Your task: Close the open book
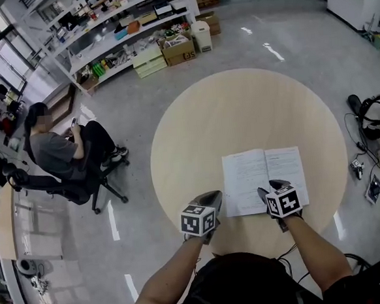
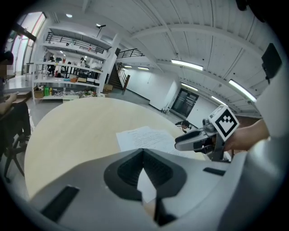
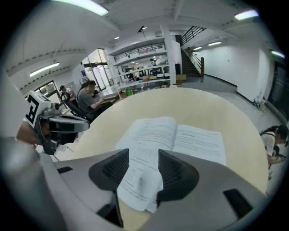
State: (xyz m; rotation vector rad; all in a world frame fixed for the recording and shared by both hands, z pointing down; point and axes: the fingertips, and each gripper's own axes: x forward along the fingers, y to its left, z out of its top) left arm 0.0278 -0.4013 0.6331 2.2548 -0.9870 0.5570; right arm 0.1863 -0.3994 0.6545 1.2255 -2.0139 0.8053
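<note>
At the near edge of the round table (image 1: 195, 128), on the left, the left gripper (image 1: 212, 196) was held just beside the book's left page and clear of it. Its jaws were seen drawn together at the tips, with nothing caught between them.

In the middle, the book (image 1: 264, 175) lay open on the near side of the table. Both pages were spread face up, and the spine ran away from the person. In the head view no half of it was seen standing up or folded over.

To the right, the right gripper (image 1: 271, 189) was poised over the book's near edge, close to the spine. Its jaws were parted, and the near corner of a page was seen lying in the gap between them. The pads were not pressed onto the paper, so the page was judged not to be gripped. Whether that corner was lifted a little off the table could not be settled.

The closing was therefore judged hardly begun. One half had yet to be taken hold of, raised, swung over the spine and laid down on the other.
</note>
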